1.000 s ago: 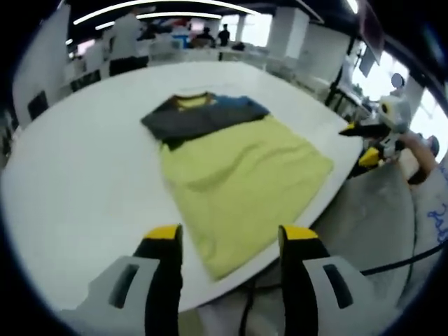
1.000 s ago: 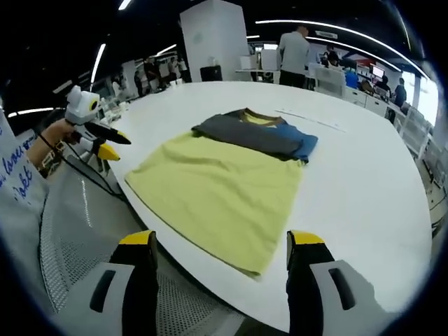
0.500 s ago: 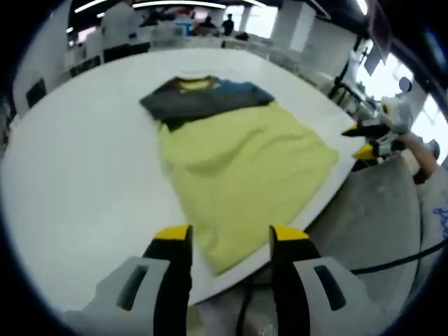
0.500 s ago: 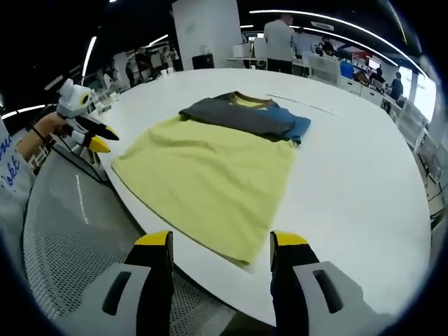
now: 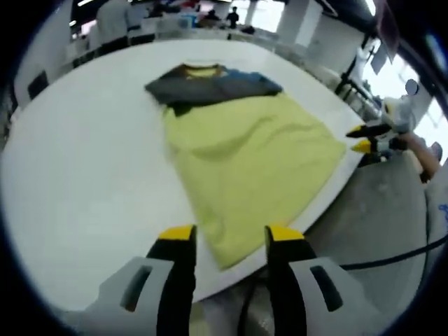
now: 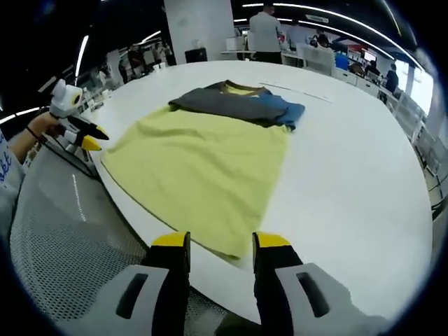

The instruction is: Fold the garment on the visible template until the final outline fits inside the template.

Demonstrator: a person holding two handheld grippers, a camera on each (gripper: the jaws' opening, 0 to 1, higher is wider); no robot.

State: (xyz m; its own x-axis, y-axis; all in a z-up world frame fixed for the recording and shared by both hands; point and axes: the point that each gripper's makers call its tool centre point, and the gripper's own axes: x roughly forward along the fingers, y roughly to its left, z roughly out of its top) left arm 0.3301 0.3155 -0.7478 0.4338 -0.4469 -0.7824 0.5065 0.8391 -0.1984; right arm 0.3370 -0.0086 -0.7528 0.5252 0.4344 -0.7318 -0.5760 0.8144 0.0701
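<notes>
A yellow T-shirt (image 5: pixel 245 154) lies flat on the round white table (image 5: pixel 84 175), its grey and blue sleeves (image 5: pixel 210 84) folded across the chest at the far end. My left gripper (image 5: pixel 231 234) is open, with one hem corner at the table edge lying between its yellow tips. In the right gripper view the same shirt (image 6: pixel 196 161) spreads ahead, and my right gripper (image 6: pixel 220 241) is open just short of the other hem corner. Each gripper appears in the other's view, held by a hand off the table edge: the right gripper (image 5: pixel 367 138), the left gripper (image 6: pixel 73 129).
The table rim (image 6: pixel 140 210) runs right under both hem corners. A grey mesh surface (image 6: pixel 56 231) and a black cable (image 5: pixel 392 259) lie below it. A thin line (image 6: pixel 301 89) marks the table beyond the sleeves. People (image 6: pixel 264 31) and desks stand behind.
Both cameras have come nearer to the hem, so the shirt looks larger. The jaws of each gripper stand closer together than a second ago. The shirt itself has not moved.
</notes>
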